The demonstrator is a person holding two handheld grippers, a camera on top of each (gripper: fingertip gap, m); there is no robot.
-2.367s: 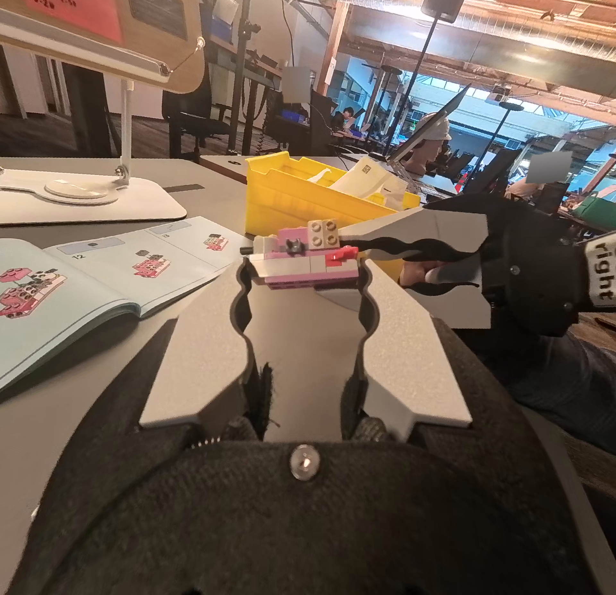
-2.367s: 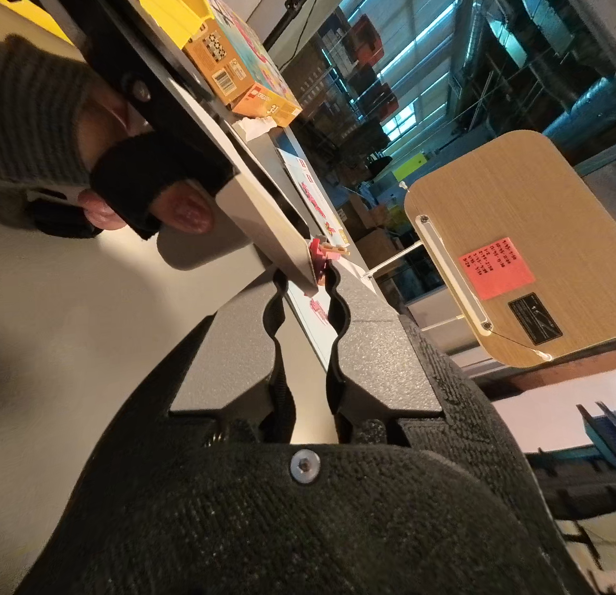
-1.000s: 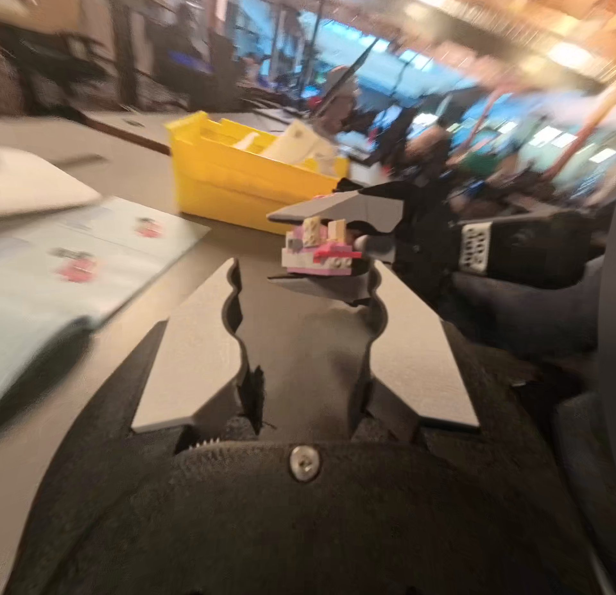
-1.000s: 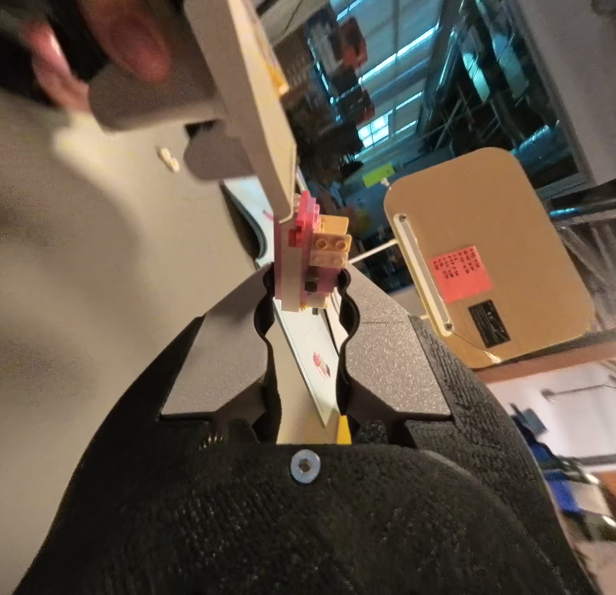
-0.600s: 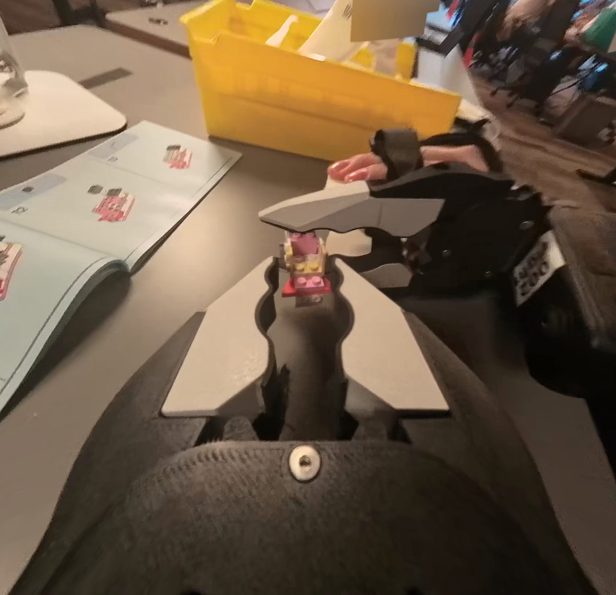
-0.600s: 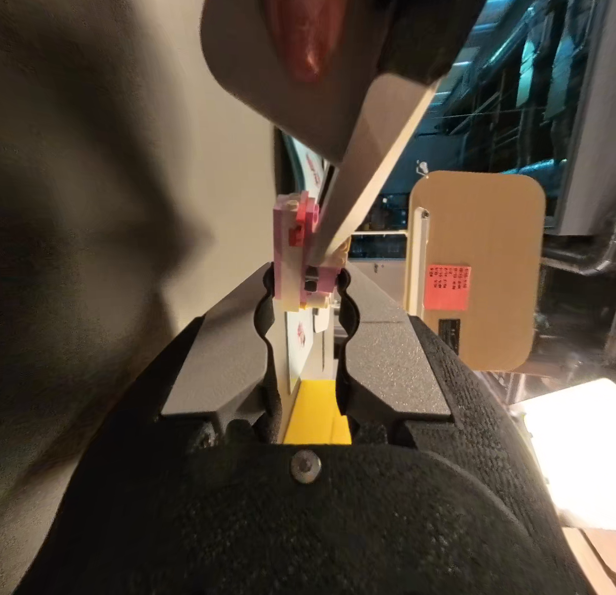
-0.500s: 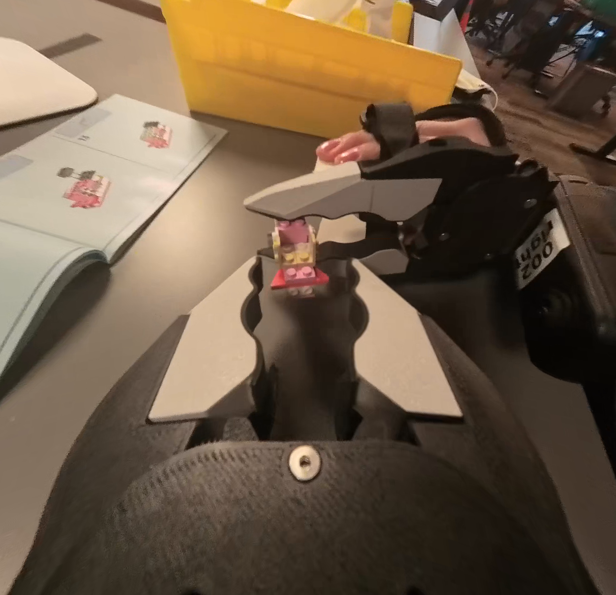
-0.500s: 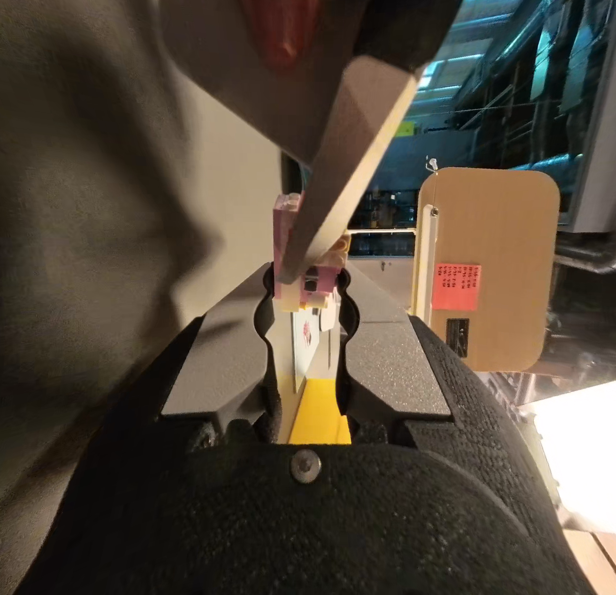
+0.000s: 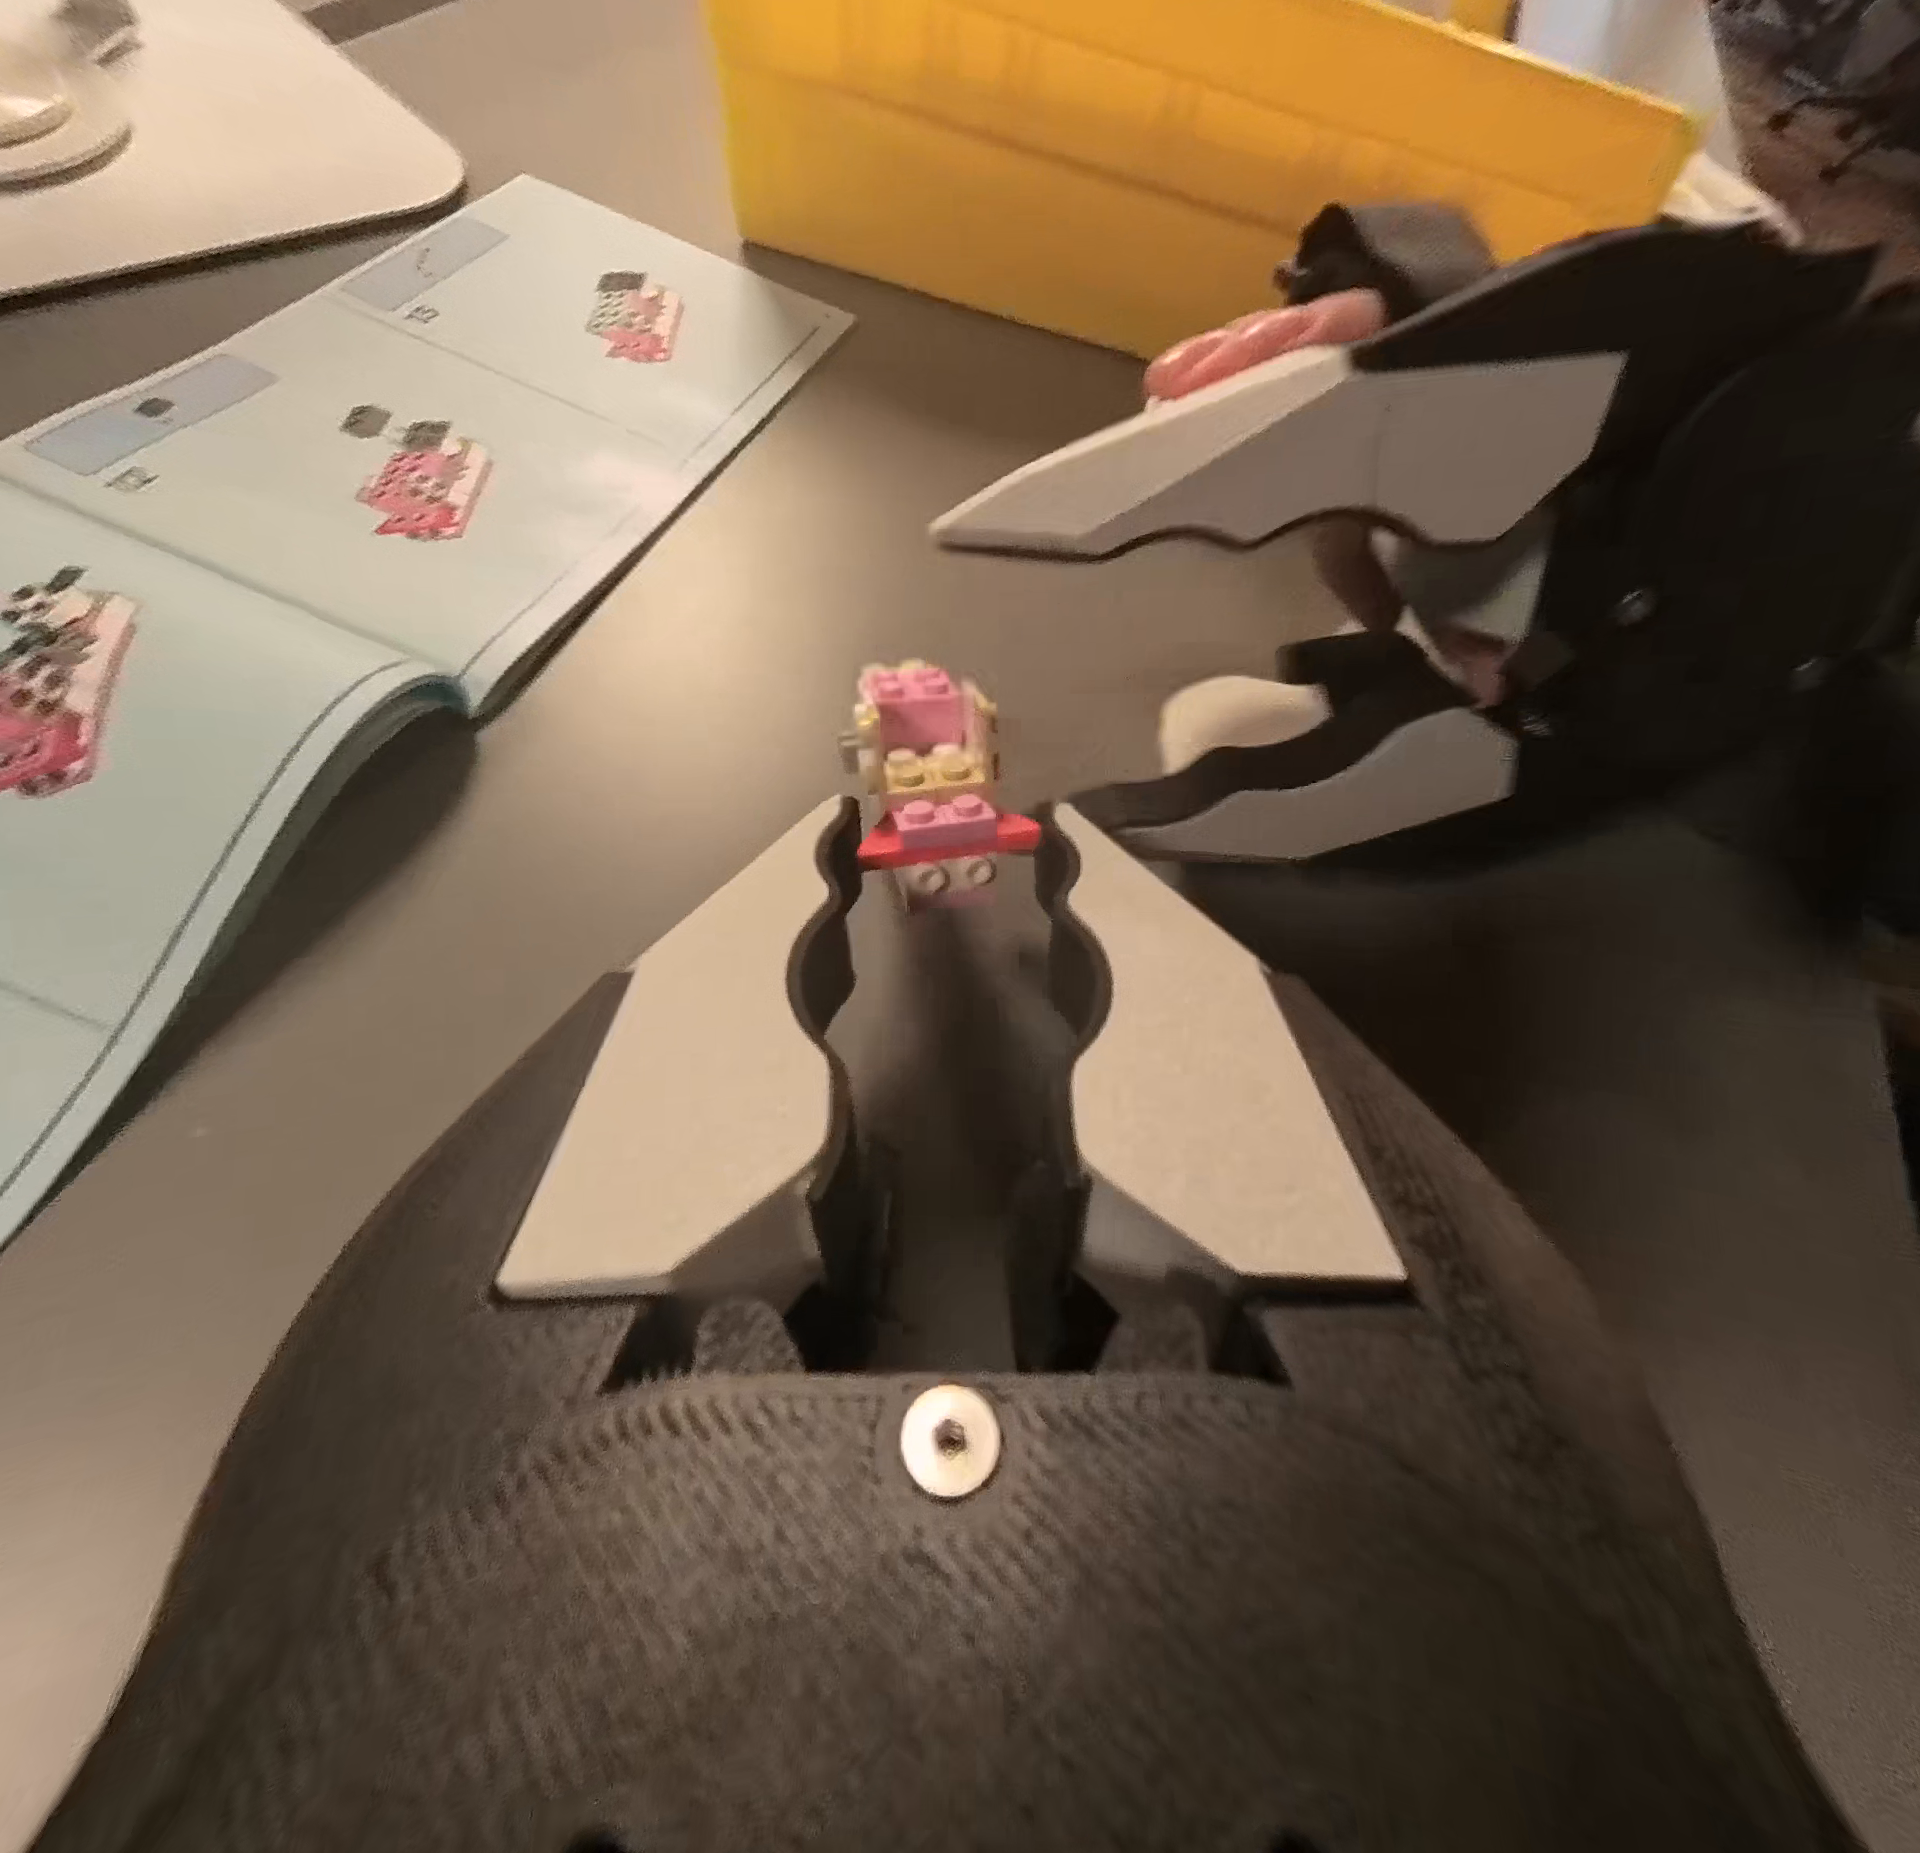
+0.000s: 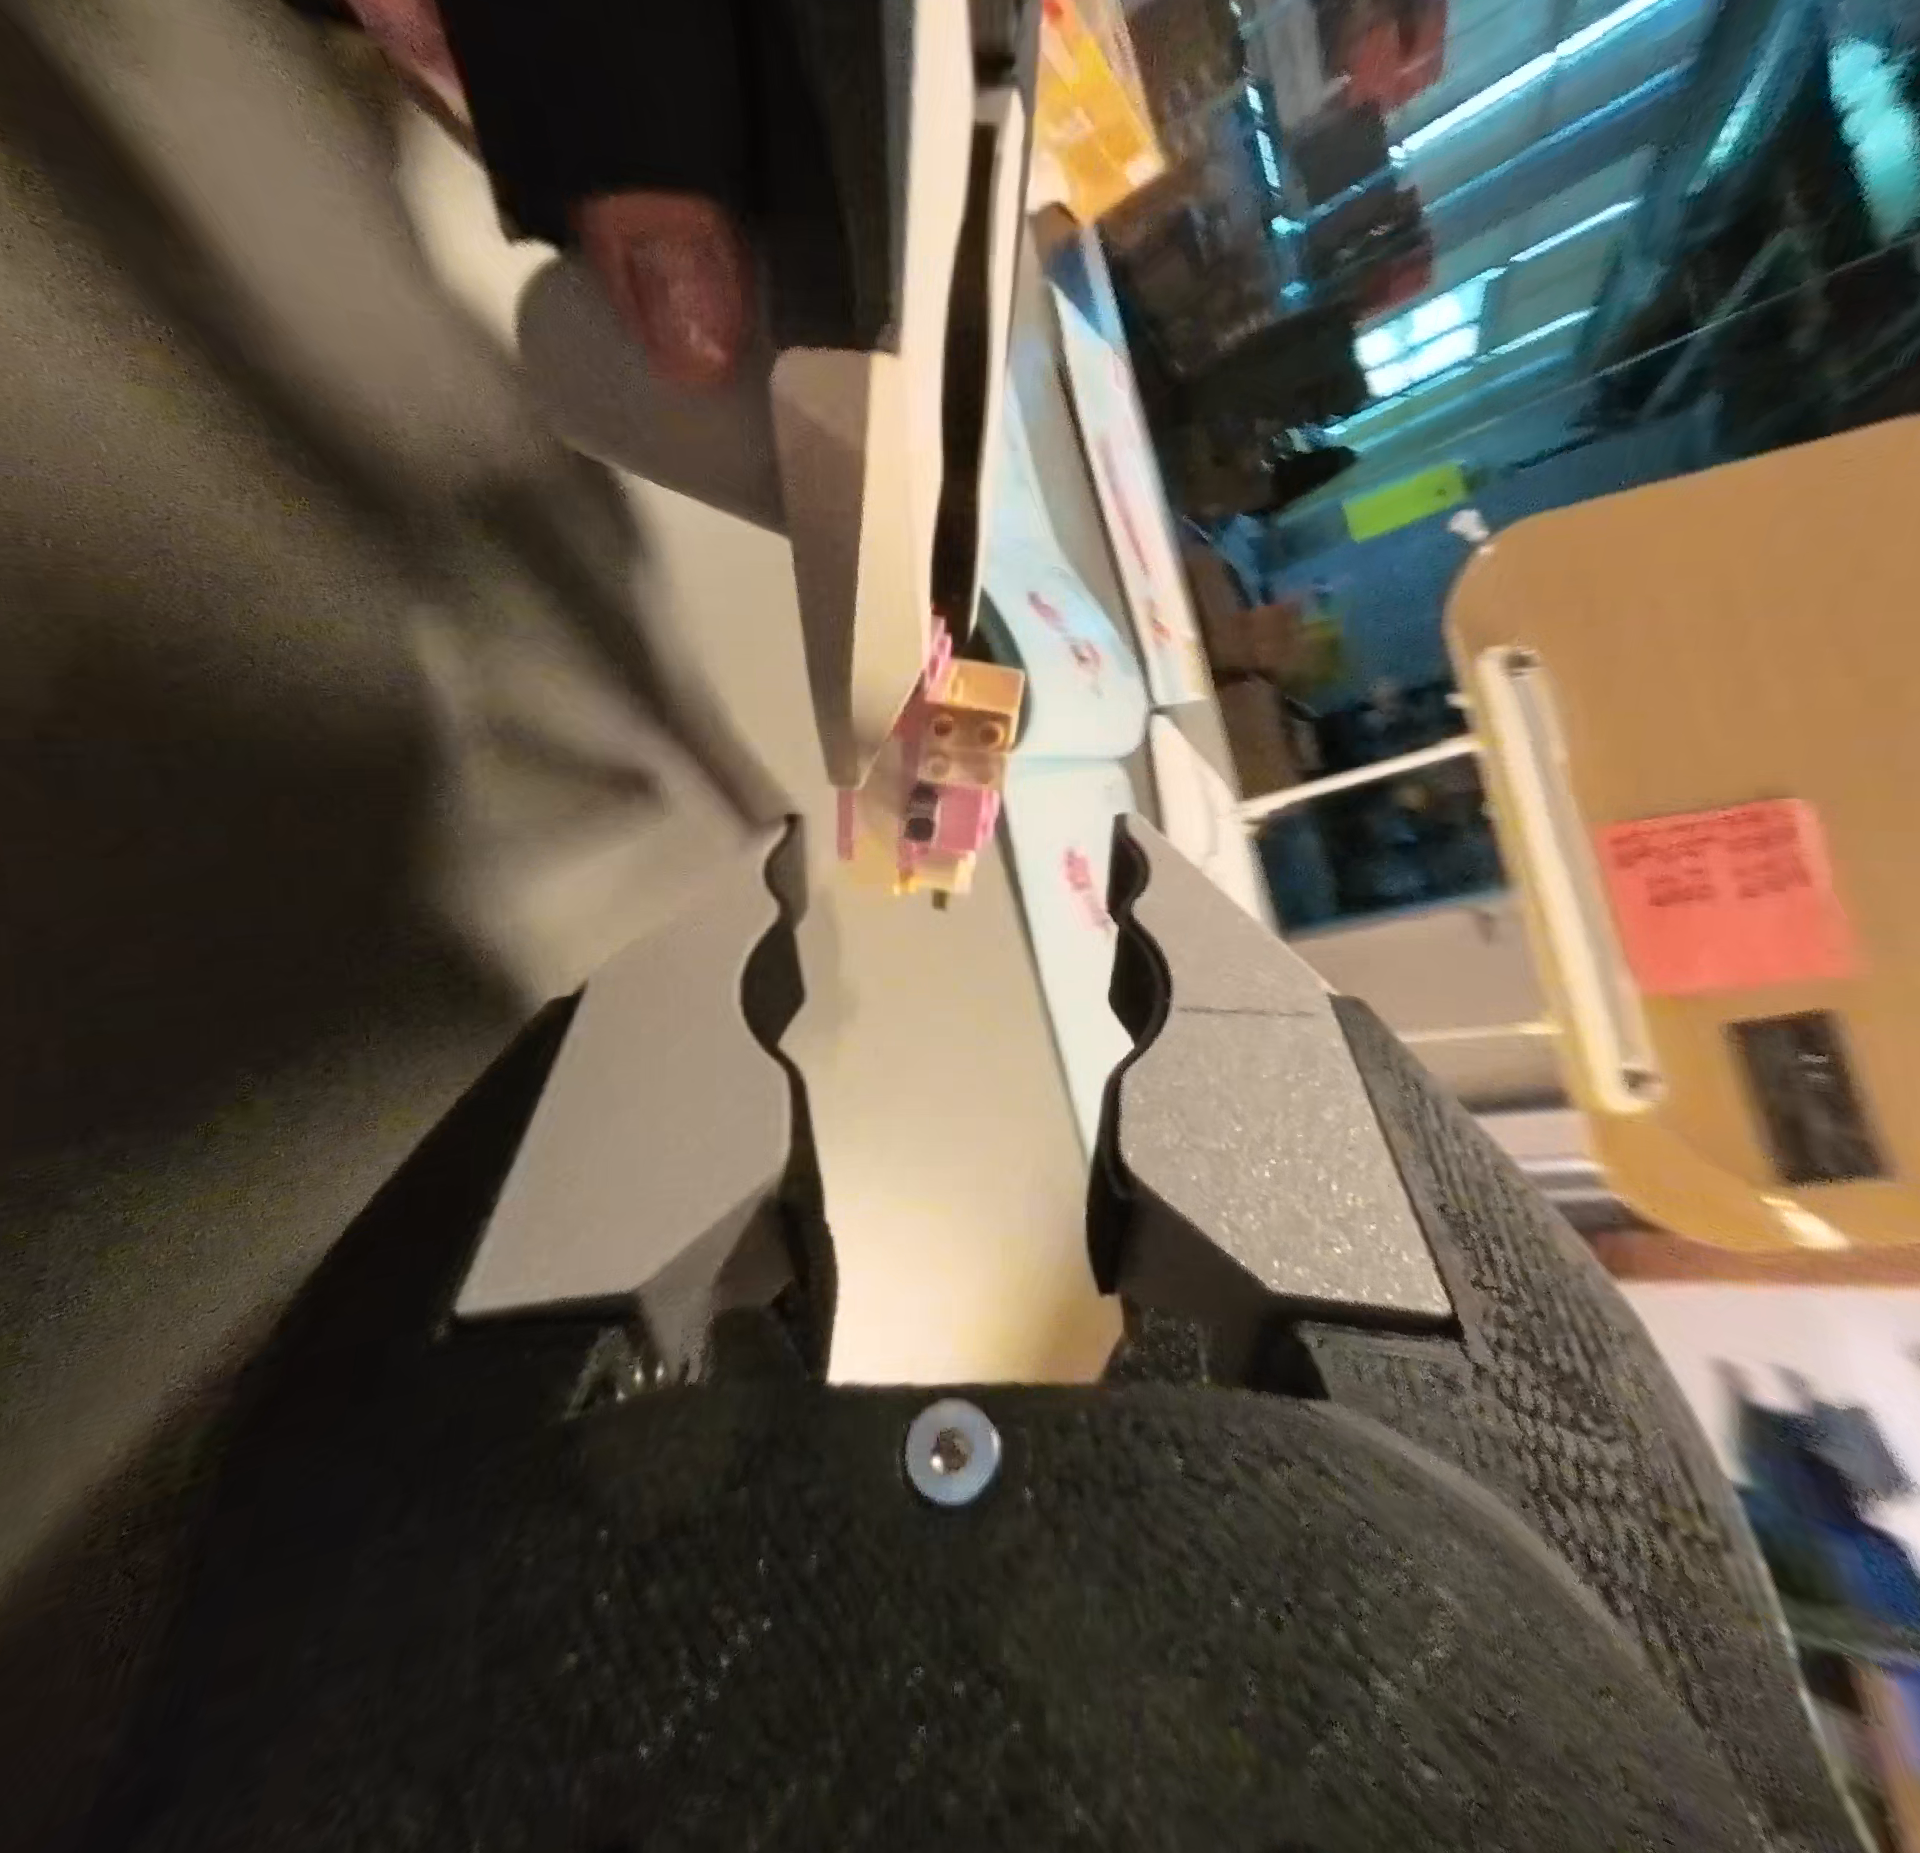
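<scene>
Between the tips of the left gripper [image 9: 945, 847] sits a small pink brick model [image 9: 925, 764], pinched tight at its red plate. Just to the right of the model, the right gripper [image 9: 1049, 681] is spread wide, with nothing between its fingers. Left of the model, an instruction booklet [image 9: 343, 515] lies open on the grey table [image 9: 727, 577]. Behind the model stands a yellow bin [image 9: 1091, 130], and far left a white lamp base [image 9: 208, 130].

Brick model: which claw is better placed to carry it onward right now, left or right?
Left. The left claw is shut on the brick model, its fingertips pressed on the red plate. The right claw stands open beside it, with a gap between its fingers and the bricks.
</scene>
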